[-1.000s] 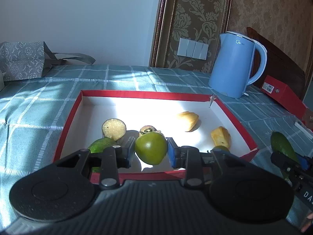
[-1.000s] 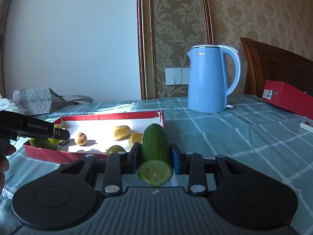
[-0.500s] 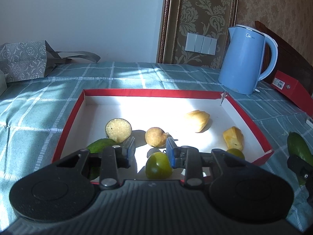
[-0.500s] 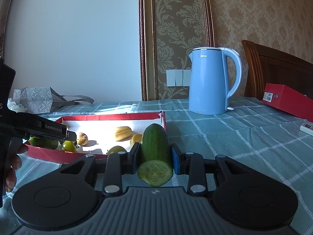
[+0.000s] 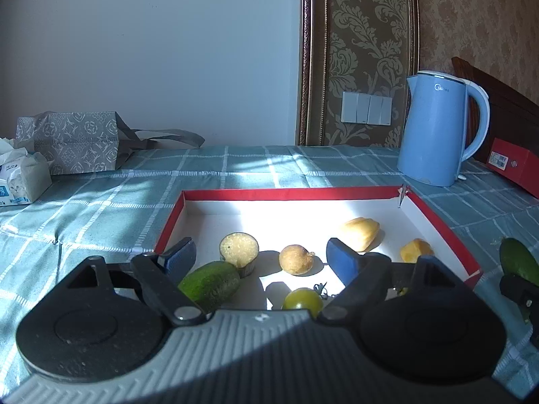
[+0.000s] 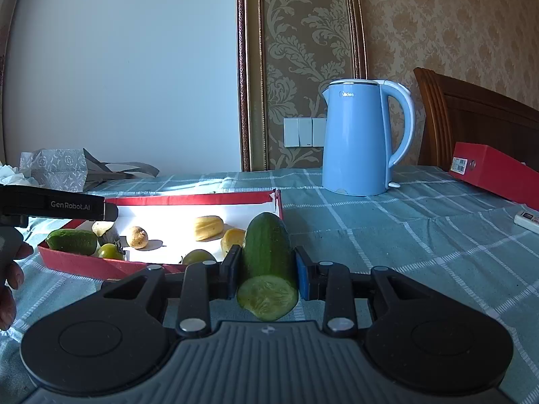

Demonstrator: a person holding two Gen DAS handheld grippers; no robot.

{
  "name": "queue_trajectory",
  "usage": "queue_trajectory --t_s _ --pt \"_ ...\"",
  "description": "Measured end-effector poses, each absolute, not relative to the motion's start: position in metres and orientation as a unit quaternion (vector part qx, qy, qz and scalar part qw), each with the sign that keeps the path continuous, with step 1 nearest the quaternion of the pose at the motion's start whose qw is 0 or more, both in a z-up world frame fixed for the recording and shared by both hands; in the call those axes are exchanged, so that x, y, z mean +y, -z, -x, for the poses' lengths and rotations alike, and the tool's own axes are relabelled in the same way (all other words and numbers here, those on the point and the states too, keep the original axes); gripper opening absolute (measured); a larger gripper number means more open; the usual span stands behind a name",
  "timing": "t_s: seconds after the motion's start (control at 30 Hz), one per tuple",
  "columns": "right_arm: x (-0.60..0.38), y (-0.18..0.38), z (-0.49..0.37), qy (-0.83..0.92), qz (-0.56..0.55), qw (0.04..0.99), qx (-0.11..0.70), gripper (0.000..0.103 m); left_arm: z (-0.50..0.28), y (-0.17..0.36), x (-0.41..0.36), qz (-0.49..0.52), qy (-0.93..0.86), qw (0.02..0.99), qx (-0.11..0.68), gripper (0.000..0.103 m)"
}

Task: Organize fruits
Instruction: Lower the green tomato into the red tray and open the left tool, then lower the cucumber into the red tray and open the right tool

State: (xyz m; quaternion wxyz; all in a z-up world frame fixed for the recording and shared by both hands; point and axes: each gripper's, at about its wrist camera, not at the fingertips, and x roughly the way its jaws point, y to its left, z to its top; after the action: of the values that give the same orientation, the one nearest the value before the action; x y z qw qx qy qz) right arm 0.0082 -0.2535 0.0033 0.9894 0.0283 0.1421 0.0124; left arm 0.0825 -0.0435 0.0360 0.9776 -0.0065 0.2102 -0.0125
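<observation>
Fruits: red tray [image 5: 438, 225] | left gripper [image 5: 261, 256] "GenRobot.AI", jaws opening, nothing gripped | right gripper [image 6: 267, 271] clamps cut cucumber [image 6: 267, 256] | kettle [image 6: 357, 141] "Midea"

A blue kettle [image 5: 438, 131] stands on the checked counter [image 5: 101, 208] far ahead of the claw, to its right; a patterned bag [image 5: 70, 141] and tissues [image 5: 20, 175] sit far left.

My left gripper [image 5: 259, 257] hangs over the near edge of the red tray [image 5: 286, 193], tilted down, its jaws opening with nothing pressed between the blue pads; my right gripper [image 6: 267, 269] sits just right of that tray, clamped on a cut cucumber [image 6: 267, 252]; fingers of my left hand [image 6: 10, 269] show at the tray's left.
</observation>
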Motion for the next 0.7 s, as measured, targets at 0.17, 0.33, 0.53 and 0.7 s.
queue_trajectory --t_s 0.17,0.33,0.53,0.7 --pt "-0.252 -0.003 -0.007 -0.011 -0.025 0.99 0.14 0.032 -0.063 -0.033 -0.026 0.022 -0.011 0.975 0.222 0.085" --pt "-0.251 -0.003 -0.007 -0.01 -0.023 0.99 0.139 0.032 -0.049 -0.026 0.0 0.052 -0.029 0.97 0.237 0.088" --pt "-0.25 -0.003 -0.006 -0.009 -0.019 0.991 0.136 0.032 -0.046 -0.019 0.014 0.069 -0.038 0.964 0.254 0.088" --pt "-0.247 -0.004 -0.005 -0.012 -0.01 0.991 0.135 0.032 -0.046 -0.017 0.014 0.068 -0.032 0.962 0.261 0.088"
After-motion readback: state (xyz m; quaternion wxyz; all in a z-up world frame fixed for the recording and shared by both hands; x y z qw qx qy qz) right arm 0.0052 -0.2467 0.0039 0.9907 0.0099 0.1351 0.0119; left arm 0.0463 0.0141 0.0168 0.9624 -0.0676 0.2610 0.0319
